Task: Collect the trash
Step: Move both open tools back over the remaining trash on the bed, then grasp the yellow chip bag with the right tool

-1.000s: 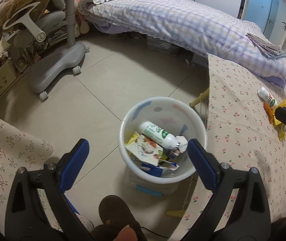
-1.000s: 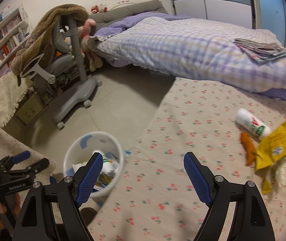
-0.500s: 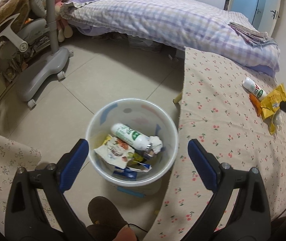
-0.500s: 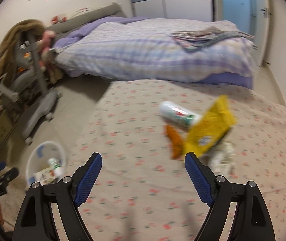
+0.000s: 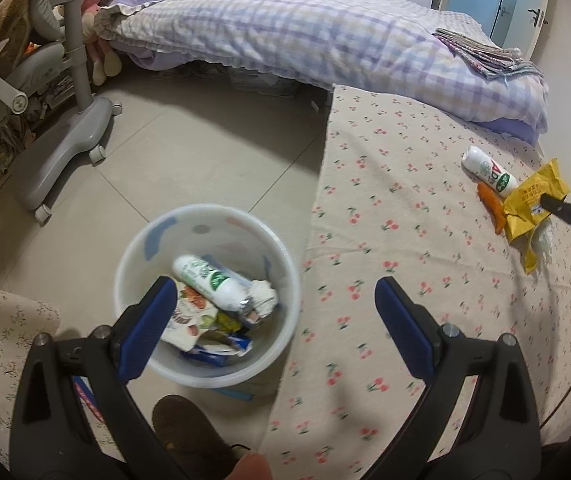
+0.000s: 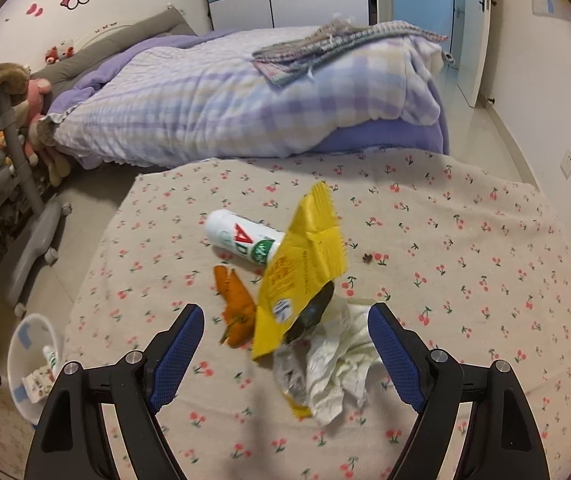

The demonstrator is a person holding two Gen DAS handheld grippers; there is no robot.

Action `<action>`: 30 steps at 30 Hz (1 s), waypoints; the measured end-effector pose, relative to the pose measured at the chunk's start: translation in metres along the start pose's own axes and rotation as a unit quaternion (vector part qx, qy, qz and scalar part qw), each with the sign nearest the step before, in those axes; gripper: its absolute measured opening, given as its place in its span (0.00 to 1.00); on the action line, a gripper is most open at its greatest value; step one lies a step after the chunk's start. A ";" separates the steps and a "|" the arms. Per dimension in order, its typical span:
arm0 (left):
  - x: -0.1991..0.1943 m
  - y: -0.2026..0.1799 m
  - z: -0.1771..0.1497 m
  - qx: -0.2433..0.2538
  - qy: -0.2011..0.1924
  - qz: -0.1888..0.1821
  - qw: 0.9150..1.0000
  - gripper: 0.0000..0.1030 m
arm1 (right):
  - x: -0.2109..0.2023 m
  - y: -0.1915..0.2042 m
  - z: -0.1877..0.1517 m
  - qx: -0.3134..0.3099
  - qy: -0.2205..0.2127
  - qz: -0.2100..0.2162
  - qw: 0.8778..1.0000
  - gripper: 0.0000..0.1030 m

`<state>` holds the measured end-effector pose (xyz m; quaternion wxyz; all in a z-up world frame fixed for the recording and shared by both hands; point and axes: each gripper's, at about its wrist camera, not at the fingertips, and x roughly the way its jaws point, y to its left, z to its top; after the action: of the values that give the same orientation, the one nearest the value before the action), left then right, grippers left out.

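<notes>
Right claw (image 6: 285,344) agape over crinkled yellow wrapper (image 6: 301,272).

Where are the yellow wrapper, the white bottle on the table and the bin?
yellow wrapper (image 6: 305,256), right wrist view, middle of its face
white bottle (image 6: 241,237), right wrist view, label
bin (image 5: 133,256), left wrist view, left rim
</notes>
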<state>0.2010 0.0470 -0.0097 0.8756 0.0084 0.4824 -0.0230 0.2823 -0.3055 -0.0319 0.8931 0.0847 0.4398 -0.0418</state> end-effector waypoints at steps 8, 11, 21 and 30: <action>0.009 -0.035 0.013 -0.005 -0.007 -0.009 1.000 0.96 | 0.016 -0.005 0.009 0.013 -0.007 0.010 1.000 0.42; 0.011 -0.050 0.015 -0.005 -0.010 -0.015 1.000 0.96 | 0.019 -0.008 0.012 0.018 -0.003 0.014 1.000 0.19; 0.016 -0.109 0.017 0.038 -0.015 -0.035 0.999 0.96 | -0.029 -0.020 0.011 0.011 -0.024 0.064 0.998 0.08; 0.023 -0.165 0.005 0.074 -0.003 -0.066 0.995 0.96 | -0.103 -0.061 0.003 0.028 -0.078 0.087 0.993 0.08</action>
<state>0.2092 -0.1185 -0.0250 0.8706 0.0409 0.4763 -0.1166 0.2127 -0.3658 0.0443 0.9223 0.1443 0.3580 0.0166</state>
